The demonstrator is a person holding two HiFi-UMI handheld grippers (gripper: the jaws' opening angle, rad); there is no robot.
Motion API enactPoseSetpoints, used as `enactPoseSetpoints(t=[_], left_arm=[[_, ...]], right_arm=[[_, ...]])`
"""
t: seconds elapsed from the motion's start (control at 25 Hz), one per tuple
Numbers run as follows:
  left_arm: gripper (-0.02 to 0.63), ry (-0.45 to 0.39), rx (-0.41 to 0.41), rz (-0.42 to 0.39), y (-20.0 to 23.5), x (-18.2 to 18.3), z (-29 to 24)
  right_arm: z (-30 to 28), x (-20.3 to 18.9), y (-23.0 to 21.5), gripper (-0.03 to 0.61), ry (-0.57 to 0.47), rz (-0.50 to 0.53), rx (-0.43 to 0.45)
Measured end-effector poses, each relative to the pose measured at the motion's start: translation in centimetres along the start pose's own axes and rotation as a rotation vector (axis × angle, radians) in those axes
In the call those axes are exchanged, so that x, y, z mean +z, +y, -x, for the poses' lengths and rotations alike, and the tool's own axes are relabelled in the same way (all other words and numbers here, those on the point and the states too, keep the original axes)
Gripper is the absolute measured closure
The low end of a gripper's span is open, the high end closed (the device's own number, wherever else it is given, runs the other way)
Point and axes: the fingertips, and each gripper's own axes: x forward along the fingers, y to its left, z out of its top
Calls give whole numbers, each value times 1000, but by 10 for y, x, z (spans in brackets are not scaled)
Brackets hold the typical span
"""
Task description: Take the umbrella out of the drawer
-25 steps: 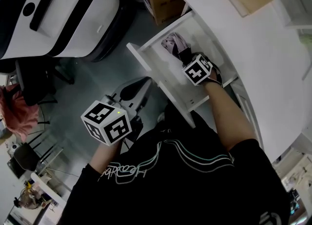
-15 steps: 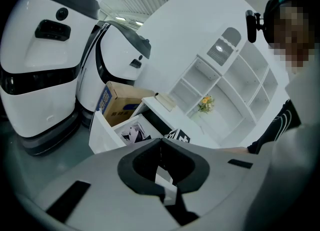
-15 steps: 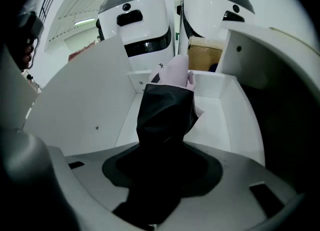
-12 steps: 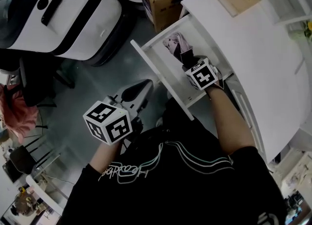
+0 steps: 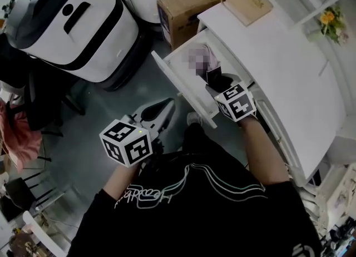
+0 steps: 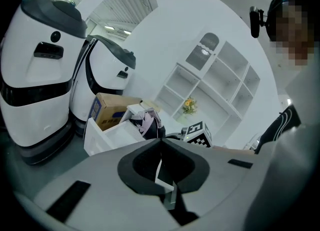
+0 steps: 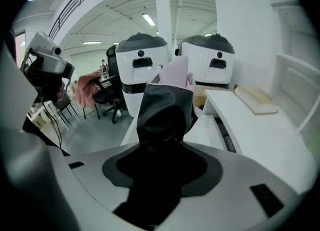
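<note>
Here, in the head view, the open drawer point(image 5: 181, 86) juts from a white desk point(image 5: 278, 55). The right gripper point(image 5: 223, 88) sits over the drawer's near end, clamped on the folded umbrella point(image 5: 213, 72). The umbrella's long axis runs on from the jaws toward the drawer's far end, so the thing lies straight ahead of the tool. The left gripper point(image 5: 166, 104) hangs well apart from the drawer, on its front side over the floor, so the right hand is plainly the nearer. In the left gripper view, that gripper's jaws appear drawn together with nothing between them. Beyond them the umbrella stands up out of the drawer with its upper part above the rim; whether its lower end is clear of the drawer cannot be told. A cardboard box point(image 6: 107, 109) stands just behind the drawer. In the right gripper view, the jaws grasp the umbrella's dark, smooth sleeve, a soft rounded bundle with pale pink crumpled fabric at its far tip. The drawer is rigid, flat, matt white board. By this reading, the coming move turns on raising the bundle until it clears the rim.
</note>
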Motion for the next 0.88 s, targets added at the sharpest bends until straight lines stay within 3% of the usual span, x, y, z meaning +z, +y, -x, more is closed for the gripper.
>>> enactPoseSetpoints(t=[0.48, 0.88], left_arm=[[594, -78, -60, -119, -65, 11, 60], [594, -66, -74, -201, -85, -9, 87]], right_arm=[[146, 34, 82, 364, -268, -64, -19], [201, 33, 128, 364, -460, -105, -16]])
